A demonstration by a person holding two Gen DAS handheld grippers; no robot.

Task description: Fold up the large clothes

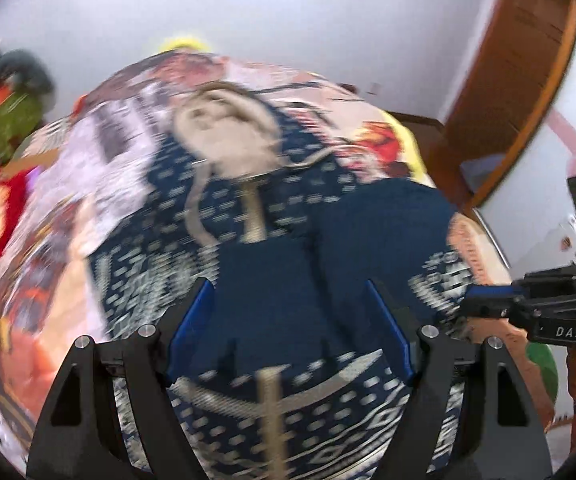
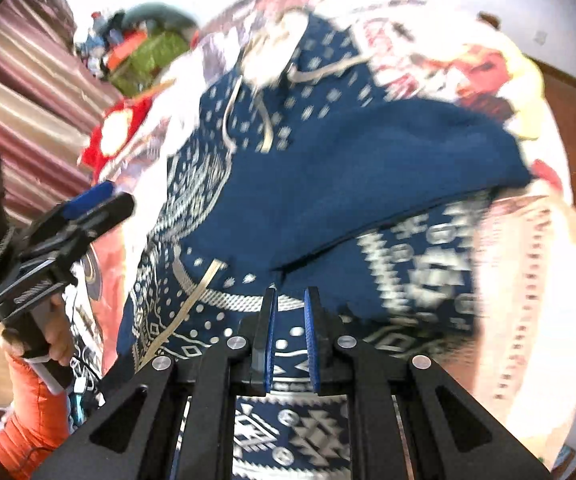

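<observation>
Nearest the lens, the left gripper (image 1: 288, 328) hangs with its blue-padded jaws wide and nothing between them, above the navy hoodie (image 1: 272, 288). The right gripper (image 2: 290, 336) has its jaws drawn nearly together; whether a thin fold of cloth is pinched between them cannot be told. The hoodie lies spread on a bed covered by a printed bedspread (image 1: 100, 168), its plain navy sleeve (image 2: 368, 176) folded across the patterned body. The hood (image 1: 224, 124), with pale fleecy lining and cream drawcords, lies on the hoodie's far end. The knit looks soft, limp and fairly thick, probably non-slippery; hems, cuffs and shoulder seams offer the firmest holds.
</observation>
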